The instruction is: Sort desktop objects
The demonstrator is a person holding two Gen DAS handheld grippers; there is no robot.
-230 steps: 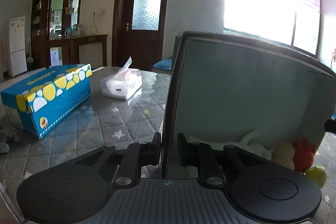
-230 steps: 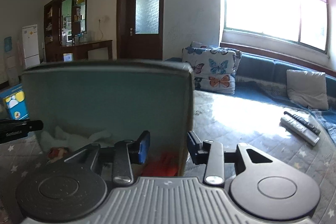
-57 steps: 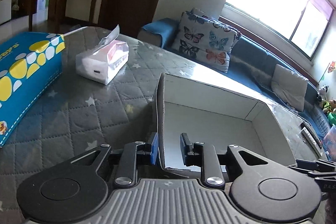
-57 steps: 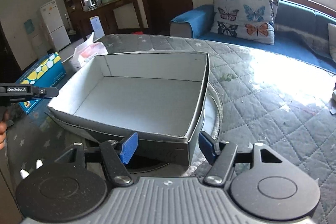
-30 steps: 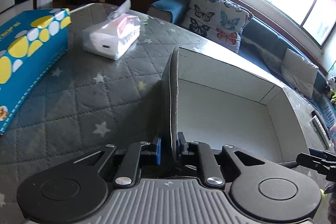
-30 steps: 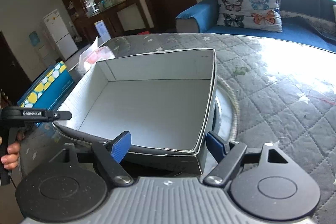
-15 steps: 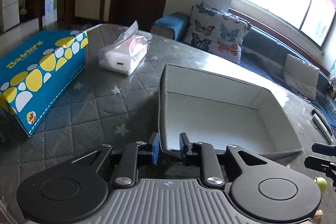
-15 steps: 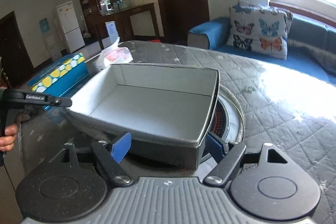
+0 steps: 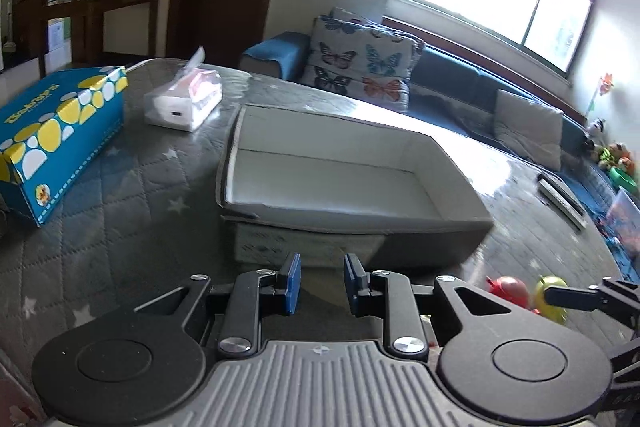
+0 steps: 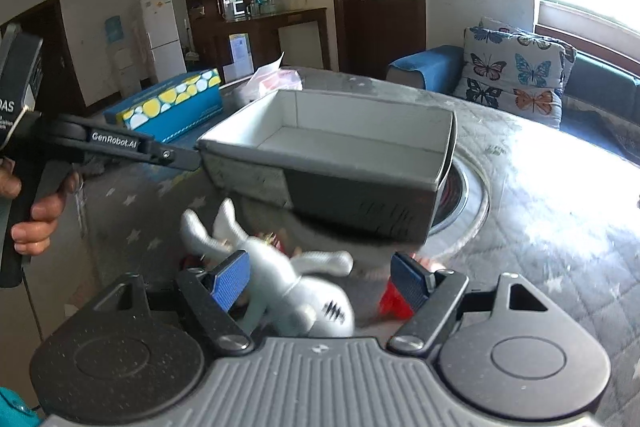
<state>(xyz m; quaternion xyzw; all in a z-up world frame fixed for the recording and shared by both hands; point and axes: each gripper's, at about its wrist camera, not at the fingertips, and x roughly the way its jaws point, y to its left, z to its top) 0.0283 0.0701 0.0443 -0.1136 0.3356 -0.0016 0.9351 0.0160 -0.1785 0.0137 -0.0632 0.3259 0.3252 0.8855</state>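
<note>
Left gripper (image 9: 319, 281) now off the box (image 9: 344, 183) wall, narrowly parted, empty. Right gripper (image 10: 320, 285) wide, over toy rabbit (image 10: 288, 283).

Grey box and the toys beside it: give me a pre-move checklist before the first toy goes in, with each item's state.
1. Grey box set down, open side up: ok.
2. Box interior free of objects: ok, only the white lining shows.
3. Left claw released from the box: ok, open and short of the near wall.
4. Right claw ready to grasp: ok, open, with the white plush rabbit between its fingers, not yet clamped.
5. Rabbit free of other toys: cannot tell; a red toy lies close beside it and the view is blurred.
6. Path from rabbit into box: ok, the box sits just beyond it with nothing between them.
</note>
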